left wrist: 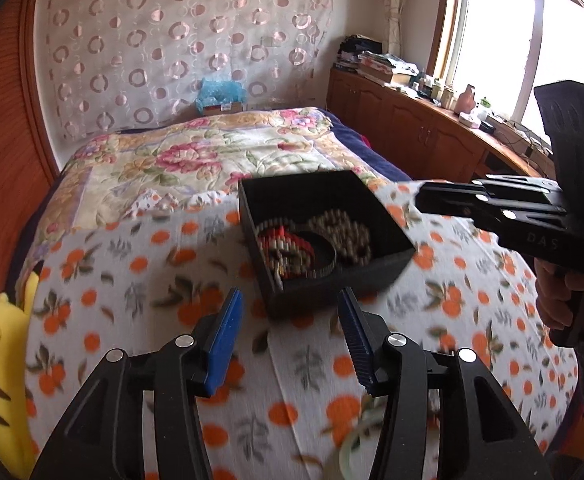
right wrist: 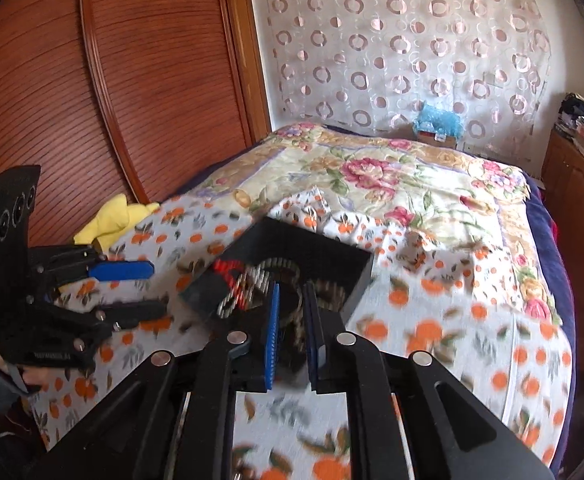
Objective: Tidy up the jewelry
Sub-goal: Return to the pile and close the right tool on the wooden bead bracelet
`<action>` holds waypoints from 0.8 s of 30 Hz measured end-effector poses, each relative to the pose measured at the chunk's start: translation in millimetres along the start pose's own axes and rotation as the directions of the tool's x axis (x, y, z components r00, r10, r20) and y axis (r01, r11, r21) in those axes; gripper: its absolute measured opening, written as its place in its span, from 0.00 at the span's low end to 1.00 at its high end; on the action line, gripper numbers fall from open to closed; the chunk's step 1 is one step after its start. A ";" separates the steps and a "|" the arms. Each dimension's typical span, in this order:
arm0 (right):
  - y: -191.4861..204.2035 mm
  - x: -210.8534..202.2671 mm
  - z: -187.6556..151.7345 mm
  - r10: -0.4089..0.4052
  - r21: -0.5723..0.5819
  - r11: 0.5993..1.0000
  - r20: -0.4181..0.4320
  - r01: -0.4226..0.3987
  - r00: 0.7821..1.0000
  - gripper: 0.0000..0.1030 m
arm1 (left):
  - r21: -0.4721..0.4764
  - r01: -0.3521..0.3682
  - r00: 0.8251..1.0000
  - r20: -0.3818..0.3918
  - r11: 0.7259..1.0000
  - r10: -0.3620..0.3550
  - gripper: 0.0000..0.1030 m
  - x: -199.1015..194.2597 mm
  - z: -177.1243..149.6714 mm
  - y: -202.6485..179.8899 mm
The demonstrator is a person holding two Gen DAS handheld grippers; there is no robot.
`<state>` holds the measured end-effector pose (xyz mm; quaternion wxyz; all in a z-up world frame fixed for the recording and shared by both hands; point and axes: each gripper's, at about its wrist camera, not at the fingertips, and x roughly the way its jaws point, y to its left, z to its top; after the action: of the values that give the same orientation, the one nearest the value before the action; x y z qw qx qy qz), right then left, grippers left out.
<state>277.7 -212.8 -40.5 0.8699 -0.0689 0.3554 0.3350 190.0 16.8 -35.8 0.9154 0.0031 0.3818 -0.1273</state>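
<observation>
A black open box [left wrist: 356, 276] sits on the orange-print blanket and holds bead bracelets: a red and white one [left wrist: 288, 246], a dark band [left wrist: 320, 252] and tan beads [left wrist: 348, 236]. My left gripper [left wrist: 290, 304] is open and empty just in front of the box. A pale green bangle [left wrist: 352, 444] lies on the blanket under its right finger. My right gripper [right wrist: 292, 296] hovers over the box [right wrist: 356, 280] with its jaws nearly shut; a dark blurred thing sits between the pads, and I cannot tell if it is held. The right gripper body [left wrist: 532, 208] shows right of the box.
The bed carries a floral quilt [left wrist: 196, 152] beyond the blanket [left wrist: 140, 280]. A yellow plush toy [left wrist: 0, 344] lies at the left edge by the wooden wardrobe [right wrist: 132, 80]. A wooden counter [left wrist: 432, 120] with clutter runs under the window at right.
</observation>
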 end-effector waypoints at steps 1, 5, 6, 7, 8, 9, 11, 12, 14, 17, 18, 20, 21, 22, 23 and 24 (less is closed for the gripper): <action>3.5 -3.0 -10.1 -0.010 -0.003 1.000 -0.005 0.010 1.000 0.23 | -0.001 0.000 1.000 -0.002 1.000 0.000 0.46 -1.6 -5.4 -0.8; 15.5 -14.9 -47.9 -0.034 -0.006 0.999 -0.018 0.033 0.999 0.27 | -0.010 -0.001 1.000 -0.004 1.000 0.001 0.46 -11.0 -32.6 -2.6; 19.2 -17.2 -55.0 -0.029 -0.009 1.000 -0.022 0.029 0.999 0.27 | -0.011 -0.001 1.000 -0.003 1.000 0.001 0.46 -13.1 -37.6 -3.4; 24.2 -19.5 -63.8 -0.016 -0.009 1.000 -0.029 0.016 0.999 0.27 | -0.012 0.000 1.000 -0.002 1.000 0.000 0.46 -15.1 -43.0 -4.3; 27.5 -19.7 -68.4 -0.009 -0.009 1.000 -0.033 0.009 0.999 0.27 | -0.013 0.001 1.000 -0.001 1.000 -0.001 0.46 -17.5 -49.3 -5.6; 32.9 -20.6 -75.8 -0.002 -0.013 1.000 -0.040 0.001 0.999 0.27 | -0.014 0.001 1.000 0.000 1.000 -0.001 0.46 -19.7 -55.1 -6.9; 41.6 -21.0 -87.5 0.006 -0.023 1.000 -0.054 -0.007 0.999 0.27 | -0.017 0.004 1.000 0.003 1.000 -0.004 0.46 -23.5 -64.4 -9.2; 47.7 -20.4 -94.0 0.008 -0.028 1.000 -0.060 -0.010 0.998 0.27 | -0.017 0.005 1.000 0.004 1.000 -0.005 0.46 -25.8 -69.2 -11.0; 55.3 -20.0 -102.5 0.012 -0.032 0.999 -0.068 -0.015 0.998 0.27 | -0.011 -0.001 1.000 0.009 1.000 0.001 0.60 -30.8 -76.2 -14.5; 64.5 -20.7 -113.1 0.023 -0.033 0.999 -0.085 -0.026 0.996 0.27 | -0.002 0.001 1.000 0.029 1.000 -0.001 0.69 -41.2 -86.0 -18.9; 67.3 -20.6 -116.7 0.027 -0.034 0.999 -0.095 -0.031 0.995 0.27 | -0.002 0.000 1.000 0.029 1.000 0.000 0.69 -43.5 -88.8 -19.4; 72.9 -21.1 -122.1 0.025 -0.043 0.999 -0.107 -0.030 0.994 0.27 | -0.004 -0.003 0.999 0.033 1.000 0.003 0.70 -47.2 -92.6 -19.8; 75.4 -21.1 -124.3 0.025 -0.049 0.998 -0.114 -0.031 0.993 0.27 | -0.006 -0.003 0.999 0.036 1.000 0.003 0.71 -49.7 -94.3 -19.9; 78.0 -20.7 -126.1 0.024 -0.056 0.998 -0.124 -0.031 0.992 0.27 | -0.007 -0.002 0.999 0.038 1.000 0.002 0.72 -51.6 -95.6 -20.2; 79.8 -20.6 -127.3 0.021 -0.063 0.998 -0.129 -0.030 0.991 0.27 | -0.007 -0.001 0.999 0.043 1.000 0.002 0.72 -54.5 -96.8 -20.6; 83.2 -20.1 -128.3 0.014 -0.077 0.997 -0.136 -0.025 0.991 0.27 | -0.005 -0.003 0.999 0.047 1.000 0.003 0.73 -56.6 -96.8 -20.7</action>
<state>141.2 -205.8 -112.0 0.8371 -0.1222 0.4006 0.3519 79.2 19.8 -62.9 0.9243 -0.0019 0.3607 -0.1251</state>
